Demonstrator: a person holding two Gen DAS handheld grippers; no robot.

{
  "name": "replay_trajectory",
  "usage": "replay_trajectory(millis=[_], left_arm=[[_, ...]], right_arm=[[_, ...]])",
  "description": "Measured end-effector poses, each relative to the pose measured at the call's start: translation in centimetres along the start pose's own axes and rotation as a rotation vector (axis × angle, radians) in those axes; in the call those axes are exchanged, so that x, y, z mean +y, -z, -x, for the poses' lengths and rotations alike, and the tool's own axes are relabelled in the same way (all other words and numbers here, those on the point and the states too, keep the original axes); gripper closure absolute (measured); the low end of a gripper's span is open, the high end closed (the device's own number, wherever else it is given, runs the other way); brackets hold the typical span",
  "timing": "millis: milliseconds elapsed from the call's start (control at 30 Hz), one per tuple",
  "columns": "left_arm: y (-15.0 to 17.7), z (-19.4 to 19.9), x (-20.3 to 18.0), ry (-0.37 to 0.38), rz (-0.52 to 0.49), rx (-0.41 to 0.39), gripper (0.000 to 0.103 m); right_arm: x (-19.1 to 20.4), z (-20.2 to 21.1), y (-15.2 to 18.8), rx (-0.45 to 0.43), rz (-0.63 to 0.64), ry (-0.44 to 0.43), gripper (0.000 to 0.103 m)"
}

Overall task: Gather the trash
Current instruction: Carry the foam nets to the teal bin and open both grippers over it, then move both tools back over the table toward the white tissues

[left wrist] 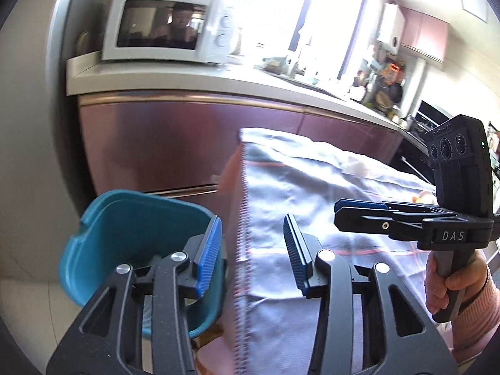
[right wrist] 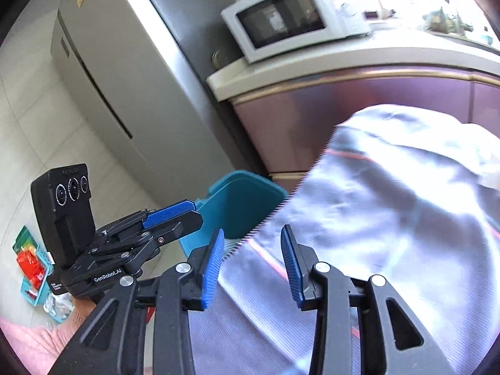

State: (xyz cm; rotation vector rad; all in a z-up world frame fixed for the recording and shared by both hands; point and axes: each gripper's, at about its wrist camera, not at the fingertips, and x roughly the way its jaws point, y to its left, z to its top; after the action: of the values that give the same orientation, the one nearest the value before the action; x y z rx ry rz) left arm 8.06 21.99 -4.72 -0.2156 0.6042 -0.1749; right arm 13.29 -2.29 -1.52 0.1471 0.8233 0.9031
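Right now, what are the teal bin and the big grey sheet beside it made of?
The teal open-topped bin looks like moulded plastic: one even colour, smooth rounded rim, dull sheen. The pale grey sheet with thin red lines looks like woven cloth: it drapes in soft folds and has a fringed edge, though blur leaves the weave unclear.

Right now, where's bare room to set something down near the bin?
Bare cloth on the table ahead of the left gripper, beside the teal bin. Bare floor tiles before the fridge. Crowded: packets on the floor, and the countertop beyond the microwave.
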Motion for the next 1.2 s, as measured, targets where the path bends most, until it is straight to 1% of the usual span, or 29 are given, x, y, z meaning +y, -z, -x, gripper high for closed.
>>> replay_trajectory(millis=[133,167,200,267,400,533,700,767,833,1000,1133,1200], left_arm=[[-1.0,-1.4,-3.4,0.057,-0.047,0.008,0.059],[-1.1,-1.8,-4.1,0.069,-0.058,0.011,0.058],[-1.2,-2.2,-4.9,0.081,-0.068,0.016,0.056],[-1.5,-3.2,-6.3,0.102,-0.083,0.033,0.056],[-2.1,-5.2,-8.8,0.134,-0.124,0.064,0.056],[-3.4,-7.5,-11.2,0.171,-0.156,0.094,0.056],[-4.9,-10.8,-14.1,0.191,-0.201,0.127,0.056],[-5.6,-12.1,-15.5,0.194,-0.229,0.131,0.056],[-6.3,-13.5,-16.8,0.217,-0.249,0.144,0.056],[-7.6,-17.1,-20.0,0.208,-0.301,0.169,0.054],[-8.4,-20.0,-21.1,0.211,-0.298,0.202,0.054],[-8.8,-21.5,-21.4,0.196,-0.294,0.212,0.054]], right_arm=[[-1.7,3.7,0.7,-0.072,-0.022,0.046,0.066],[-2.2,4.6,0.9,-0.087,-0.026,0.058,0.065],[-2.6,5.6,1.3,-0.103,-0.029,0.078,0.061],[-3.6,7.4,2.1,-0.134,-0.041,0.126,0.057],[-6.1,9.9,3.5,-0.176,-0.093,0.203,0.057],[-8.7,12.5,5.2,-0.216,-0.153,0.292,0.056],[-12.0,15.2,7.5,-0.244,-0.232,0.383,0.056],[-13.0,15.9,8.1,-0.249,-0.258,0.403,0.056],[-13.8,16.2,8.6,-0.249,-0.276,0.42,0.056],[-14.7,16.0,8.9,-0.242,-0.298,0.437,0.056],[-15.3,15.8,9.2,-0.229,-0.305,0.439,0.055],[-15.6,15.6,9.3,-0.223,-0.311,0.433,0.055]])
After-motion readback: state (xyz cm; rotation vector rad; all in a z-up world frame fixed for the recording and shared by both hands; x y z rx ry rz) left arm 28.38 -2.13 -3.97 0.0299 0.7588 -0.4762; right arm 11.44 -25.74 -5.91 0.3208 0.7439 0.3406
